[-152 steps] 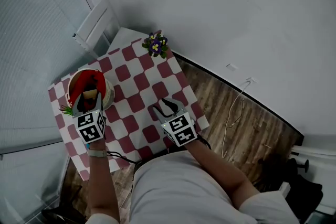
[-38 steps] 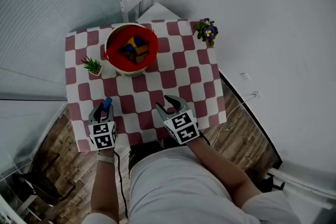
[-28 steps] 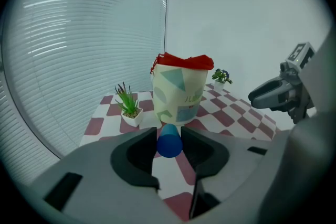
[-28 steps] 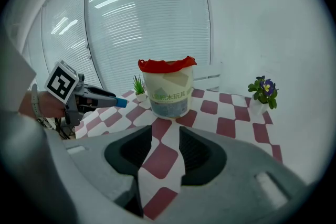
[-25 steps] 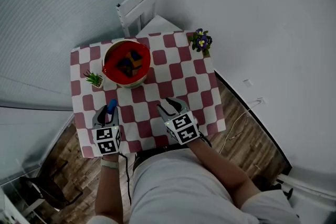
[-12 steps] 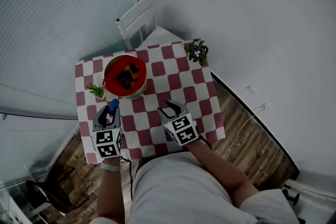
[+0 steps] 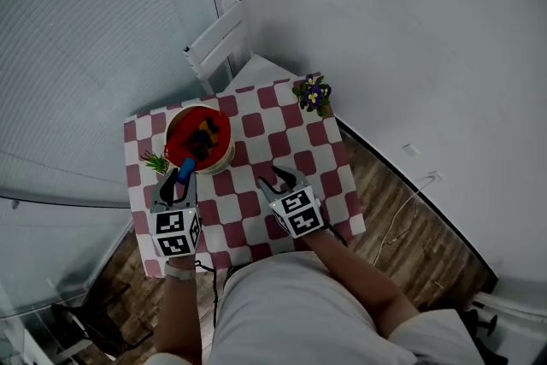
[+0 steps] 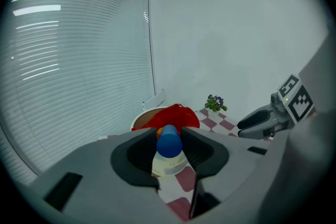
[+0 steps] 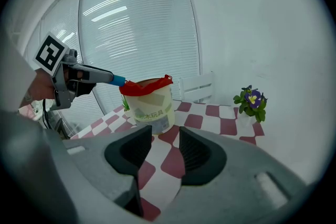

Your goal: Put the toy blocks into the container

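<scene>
In the head view a small bench (image 7: 338, 214) covered with a red-and-white checked cloth (image 7: 286, 141) fills the middle of the frame, with wooden floor (image 7: 402, 209) to its right and a white chair (image 7: 218, 43) at its upper edge. The container (image 9: 151, 108), a pale bucket lined in red, stands on the upper left part of the cloth, and several coloured toy blocks (image 7: 203, 137) are seen lying inside it. A small green plant (image 7: 155, 161) is placed just beside the container on its left, and a pot of purple flowers (image 7: 314, 94) stands well apart at the upper right corner of the cloth. The left hand-held gripper (image 7: 178, 182) is held at the lower left of the frame, and its jaws are clamped on a blue block (image 8: 169, 141), which sticks out past the fingertips. In the right gripper view this block is seen at the height of the red rim, close to its left side; whether it touches cannot be told. The right hand-held gripper (image 9: 165, 144) is held over the lower middle of the cloth, well apart from the container; its jaws stand apart, and only checked cloth is seen between them.
</scene>
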A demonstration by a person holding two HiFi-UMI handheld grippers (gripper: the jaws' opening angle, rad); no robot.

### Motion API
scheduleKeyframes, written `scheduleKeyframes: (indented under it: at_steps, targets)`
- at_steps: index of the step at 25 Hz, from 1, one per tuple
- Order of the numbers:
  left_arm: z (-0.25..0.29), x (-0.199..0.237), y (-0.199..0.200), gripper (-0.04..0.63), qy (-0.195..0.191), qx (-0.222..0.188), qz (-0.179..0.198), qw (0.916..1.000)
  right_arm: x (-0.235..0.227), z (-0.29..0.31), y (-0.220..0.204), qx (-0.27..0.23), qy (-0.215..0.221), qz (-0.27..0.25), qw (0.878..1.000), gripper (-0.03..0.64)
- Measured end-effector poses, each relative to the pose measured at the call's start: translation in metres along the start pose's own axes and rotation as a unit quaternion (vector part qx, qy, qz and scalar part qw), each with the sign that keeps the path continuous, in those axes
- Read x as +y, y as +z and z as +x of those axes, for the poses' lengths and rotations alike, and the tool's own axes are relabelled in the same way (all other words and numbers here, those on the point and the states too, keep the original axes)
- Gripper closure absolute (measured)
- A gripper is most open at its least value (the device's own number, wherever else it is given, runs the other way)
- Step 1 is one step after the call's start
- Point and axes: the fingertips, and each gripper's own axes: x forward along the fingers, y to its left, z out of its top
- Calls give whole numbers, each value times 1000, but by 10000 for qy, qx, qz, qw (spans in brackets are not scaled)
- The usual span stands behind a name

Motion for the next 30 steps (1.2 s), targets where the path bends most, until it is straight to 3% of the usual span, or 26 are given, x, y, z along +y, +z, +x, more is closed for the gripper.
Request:
scheduleKeyframes:
  at_steps: [16, 30]
  targets:
    - [58, -3, 24, 453, -159, 148, 371, 9991, -55, -14, -13, 47, -551, 477, 9973, 451]
    - [94, -8, 11, 453, -332, 508, 627, 9962, -72, -22, -33, 205, -847, 755, 9933, 451]
